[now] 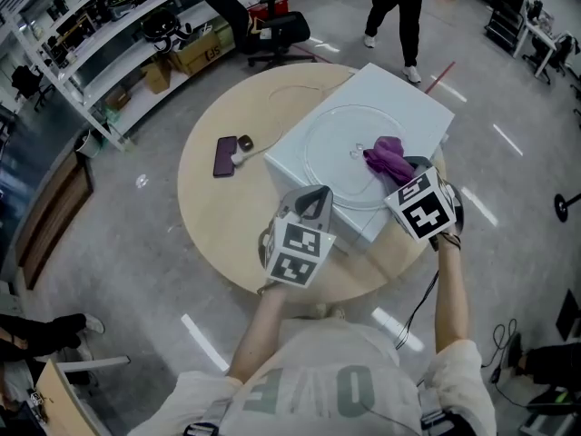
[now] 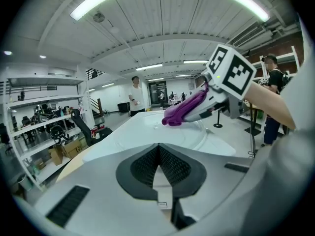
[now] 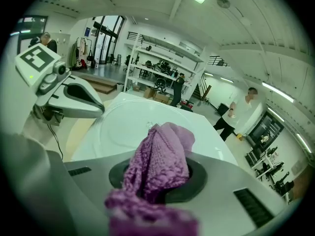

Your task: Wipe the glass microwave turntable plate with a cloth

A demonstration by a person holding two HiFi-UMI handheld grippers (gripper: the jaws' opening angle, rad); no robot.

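Observation:
The clear glass turntable plate (image 1: pixel 331 148) lies flat on top of a white microwave (image 1: pixel 413 107) on a round wooden table (image 1: pixel 209 216). My right gripper (image 1: pixel 404 166) is shut on a purple knitted cloth (image 1: pixel 388 159), which rests on the plate's right part. In the right gripper view the cloth (image 3: pixel 160 156) bulges from between the jaws over the plate (image 3: pixel 123 124). My left gripper (image 1: pixel 313 196) hovers at the plate's near-left rim, its jaws shut, and I see nothing between them. The left gripper view shows the plate (image 2: pixel 147 132) just beyond the closed pads (image 2: pixel 147 166) and the cloth (image 2: pixel 184 109).
A dark phone (image 1: pixel 225 156) and a small plug with a cable (image 1: pixel 243 145) lie on the table left of the microwave. A person (image 1: pixel 398 7) stands on the floor beyond the table. An office chair (image 1: pixel 272 30) and shelving (image 1: pixel 109 34) stand at the back left.

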